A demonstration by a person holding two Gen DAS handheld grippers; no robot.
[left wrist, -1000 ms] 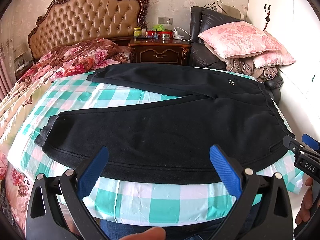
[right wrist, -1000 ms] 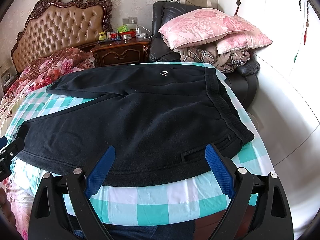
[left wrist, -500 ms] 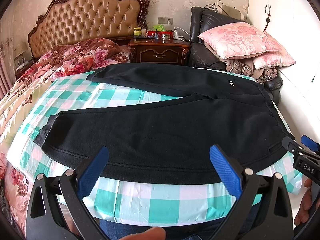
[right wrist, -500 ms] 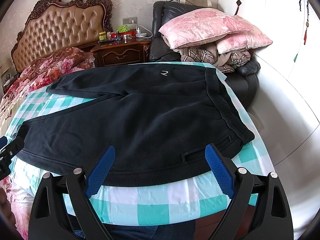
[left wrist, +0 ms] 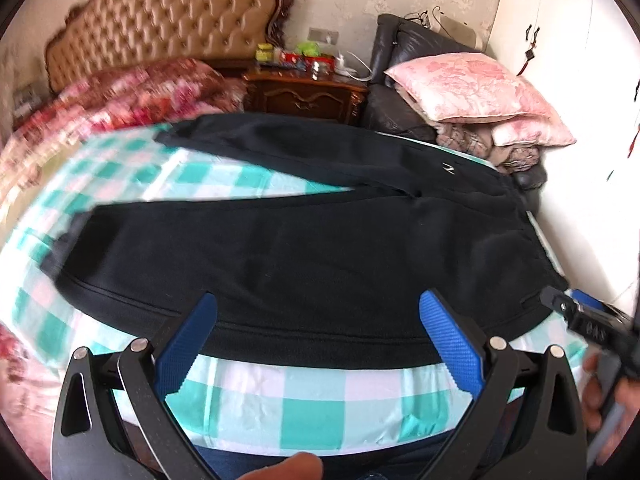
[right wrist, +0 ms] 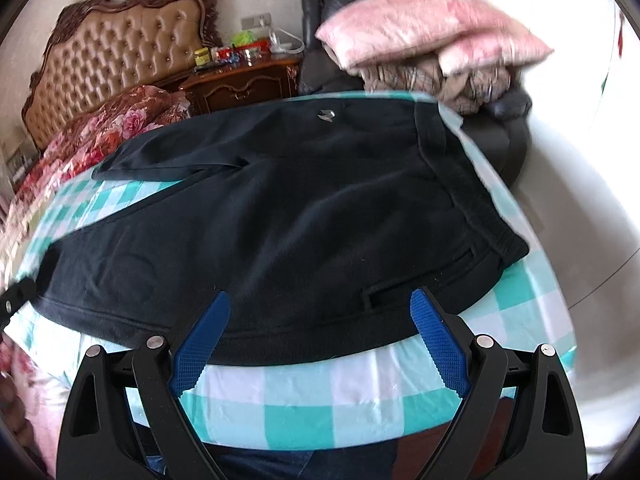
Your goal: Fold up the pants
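Pants [right wrist: 280,220] larger in view than before — right gripper [right wrist: 320,340] lower, both grippers' fingers spread (empty), left gripper [left wrist: 318,340] steady.

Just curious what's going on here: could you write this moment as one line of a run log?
stage: approach, no fold yet | pants: flat, legs apart on checked sheet | left gripper: open, empty | right gripper: open, empty, over near hem
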